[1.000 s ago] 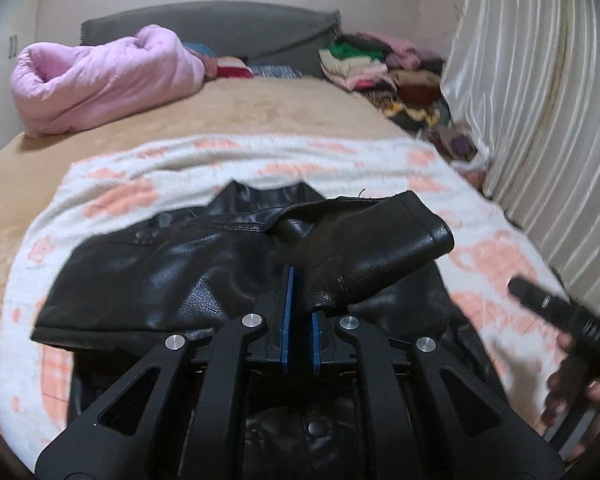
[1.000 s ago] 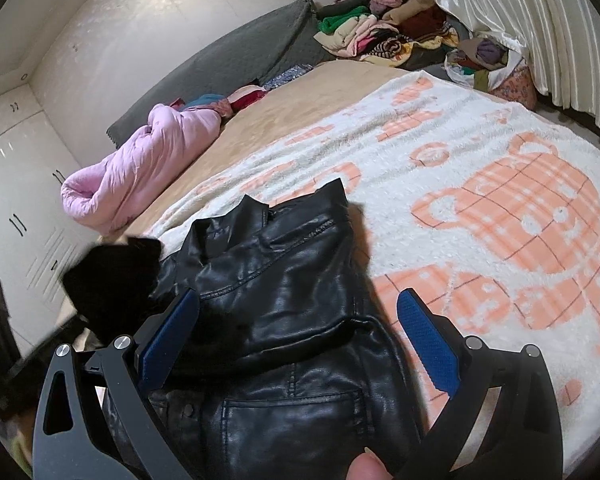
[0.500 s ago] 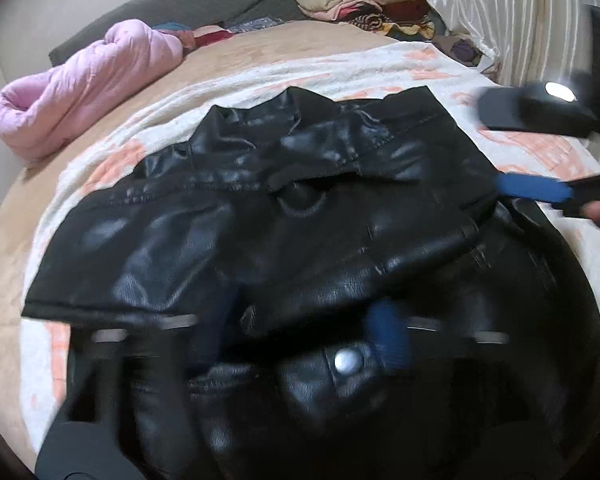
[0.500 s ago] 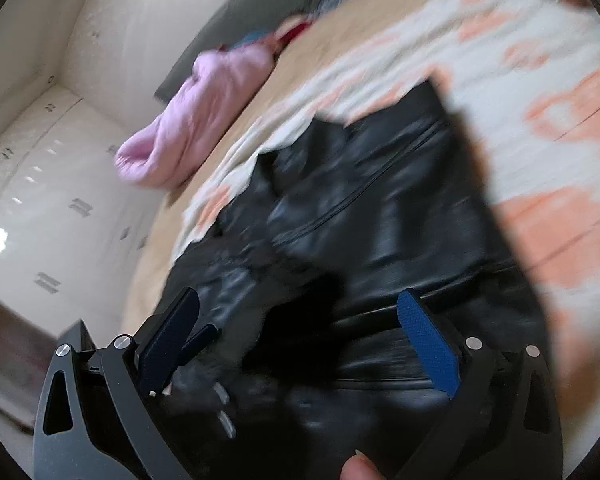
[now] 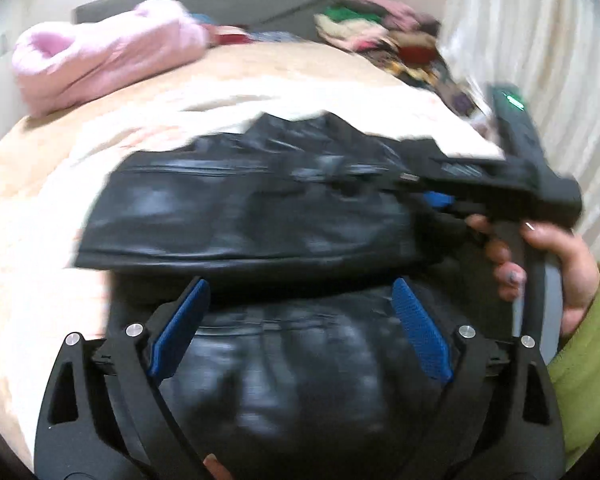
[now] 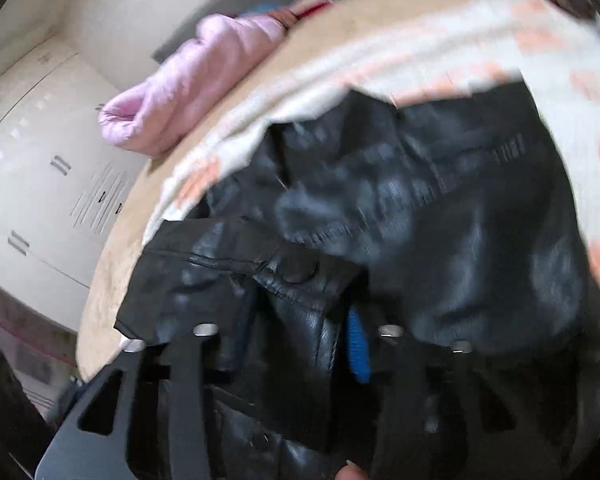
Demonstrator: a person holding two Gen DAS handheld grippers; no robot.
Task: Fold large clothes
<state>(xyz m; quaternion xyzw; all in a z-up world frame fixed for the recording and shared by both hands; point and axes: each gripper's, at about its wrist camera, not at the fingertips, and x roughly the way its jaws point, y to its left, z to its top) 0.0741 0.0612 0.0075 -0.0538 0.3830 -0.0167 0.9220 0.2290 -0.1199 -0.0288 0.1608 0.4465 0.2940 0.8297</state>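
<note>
A black leather jacket (image 5: 240,208) lies on a white blanket with orange print (image 5: 260,96), its sleeve folded across the body. My left gripper (image 5: 300,286) hovers over the jacket's lower part. Its jaws are opening wide and the blue pads (image 5: 416,332) press on nothing. My right gripper (image 6: 300,316) is closing on a fold of the jacket (image 6: 440,208) near a snap button, with leather filling the gap between its fingers. In the left wrist view the right gripper (image 5: 440,200) sits at the jacket's right edge, held by a hand (image 5: 560,264) in a green sleeve.
The blanket covers a tan bed (image 5: 40,168). A rolled pink duvet (image 5: 100,64) lies at the far left by the grey headboard. A pile of clothes (image 5: 380,36) sits at the far right, next to a pale curtain (image 5: 540,60). White wardrobe doors (image 6: 40,160) stand beyond the bed.
My left gripper let go of the sleeve, which now lies across the jacket, and opened wide. My right gripper swung over to the jacket and closed on a fold.
</note>
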